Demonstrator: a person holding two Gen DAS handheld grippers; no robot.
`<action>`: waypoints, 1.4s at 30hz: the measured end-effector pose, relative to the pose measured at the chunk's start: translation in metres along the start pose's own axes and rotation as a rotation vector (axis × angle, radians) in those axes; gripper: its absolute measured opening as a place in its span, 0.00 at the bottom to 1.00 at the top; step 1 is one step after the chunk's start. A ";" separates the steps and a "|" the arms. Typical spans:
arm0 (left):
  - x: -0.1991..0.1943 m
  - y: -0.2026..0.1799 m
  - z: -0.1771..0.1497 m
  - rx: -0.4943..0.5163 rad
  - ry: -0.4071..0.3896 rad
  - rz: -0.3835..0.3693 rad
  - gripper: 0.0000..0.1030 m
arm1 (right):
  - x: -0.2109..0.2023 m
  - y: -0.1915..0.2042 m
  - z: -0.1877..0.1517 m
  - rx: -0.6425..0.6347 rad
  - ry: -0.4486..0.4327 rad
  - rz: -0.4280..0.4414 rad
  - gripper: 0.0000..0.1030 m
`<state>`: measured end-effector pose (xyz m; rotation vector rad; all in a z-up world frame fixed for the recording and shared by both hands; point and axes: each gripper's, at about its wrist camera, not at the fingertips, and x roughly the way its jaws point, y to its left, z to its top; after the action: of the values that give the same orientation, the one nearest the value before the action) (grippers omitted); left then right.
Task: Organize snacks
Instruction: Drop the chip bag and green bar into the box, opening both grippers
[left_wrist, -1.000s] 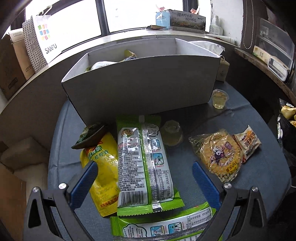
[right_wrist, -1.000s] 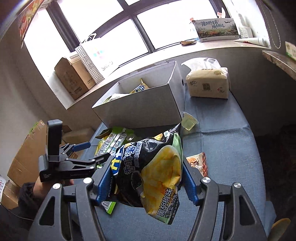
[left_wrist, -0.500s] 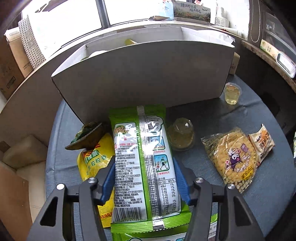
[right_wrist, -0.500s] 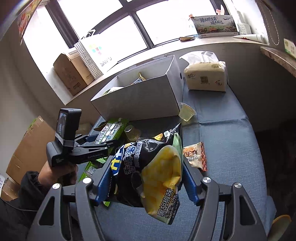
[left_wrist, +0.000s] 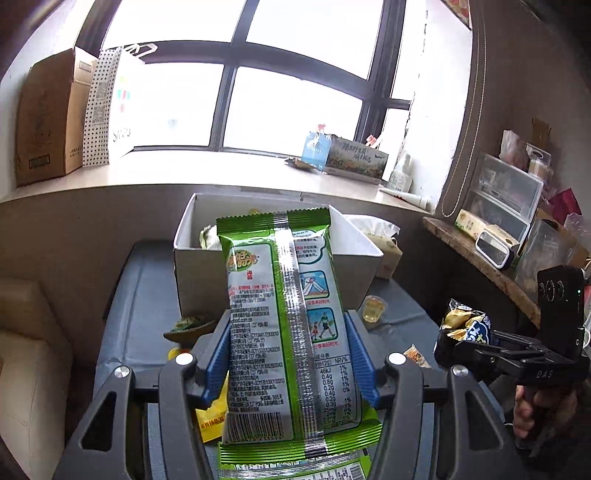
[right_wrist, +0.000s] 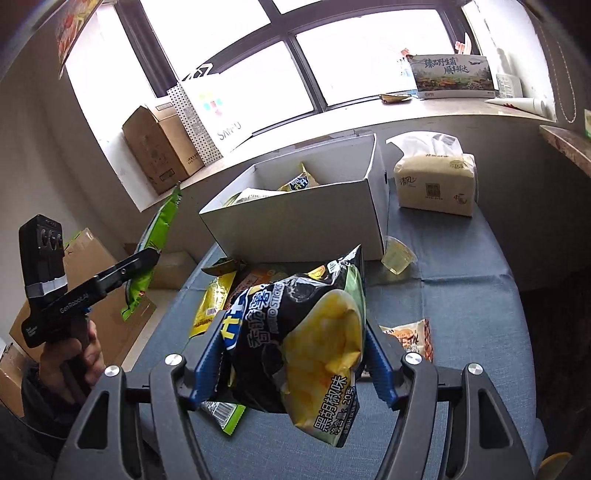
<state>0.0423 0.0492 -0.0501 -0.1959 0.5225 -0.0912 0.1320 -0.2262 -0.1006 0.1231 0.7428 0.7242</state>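
Note:
My left gripper is shut on a long green snack pack, lifted off the table and tilted up in front of the white box. From the right wrist view the same green pack hangs in the left gripper at the left, clear of the table. My right gripper is shut on a black and yellow chip bag, held above the blue table. The white box holds several snacks.
On the table lie a yellow pack, a jelly cup, a small orange packet and another green pack. A tissue pack stands right of the box. Cardboard boxes and a paper bag line the windowsill.
The left gripper closed on the green pack and raised it off the table, tilting upward. The right gripper with its chip bag stayed almost still.

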 end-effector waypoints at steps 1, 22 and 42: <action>-0.002 -0.001 0.006 0.002 -0.023 0.001 0.60 | 0.001 0.002 0.006 -0.008 -0.009 0.001 0.70; 0.149 0.029 0.158 -0.016 0.065 0.124 0.60 | 0.138 -0.006 0.214 0.006 -0.044 -0.099 0.70; 0.184 0.050 0.132 -0.002 0.171 0.225 1.00 | 0.162 -0.014 0.216 0.002 0.010 -0.173 1.00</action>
<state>0.2692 0.0947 -0.0380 -0.1302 0.7116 0.1131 0.3637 -0.1021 -0.0382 0.0558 0.7540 0.5597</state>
